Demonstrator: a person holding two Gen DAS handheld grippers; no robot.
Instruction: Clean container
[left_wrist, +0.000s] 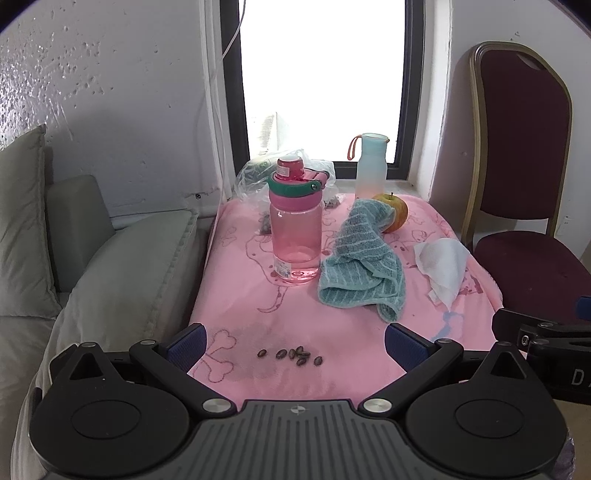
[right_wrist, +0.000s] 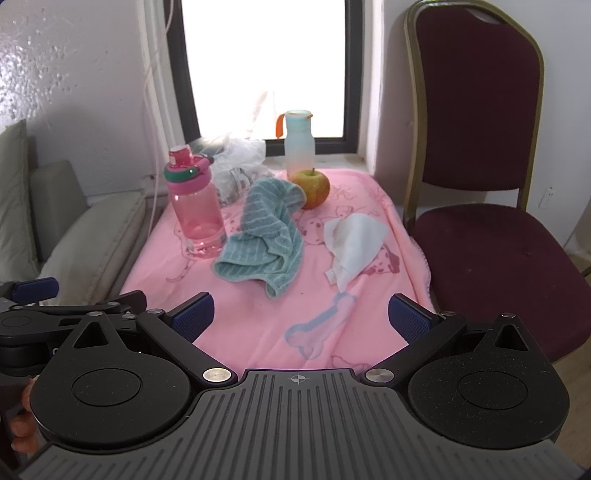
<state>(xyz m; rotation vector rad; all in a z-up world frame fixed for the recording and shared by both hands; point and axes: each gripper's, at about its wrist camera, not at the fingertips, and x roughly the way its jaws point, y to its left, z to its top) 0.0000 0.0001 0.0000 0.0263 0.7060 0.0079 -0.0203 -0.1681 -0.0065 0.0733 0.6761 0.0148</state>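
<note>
The left gripper is wide open, its two blue fingertips far apart with nothing between them; the right gripper is wide open too, and it holds nothing. The two grippers sit side by side, both pointing forward and low; a bit of the person's hand shows at the bottom left edge of the right wrist view.

Both fisheye views look forward and slightly down from the near edge of the pink blanket toward the window. The left view sits left, close over the seeds; the right view sits right, beside the chair. Both share the pink bottle, towel and apple.
</note>
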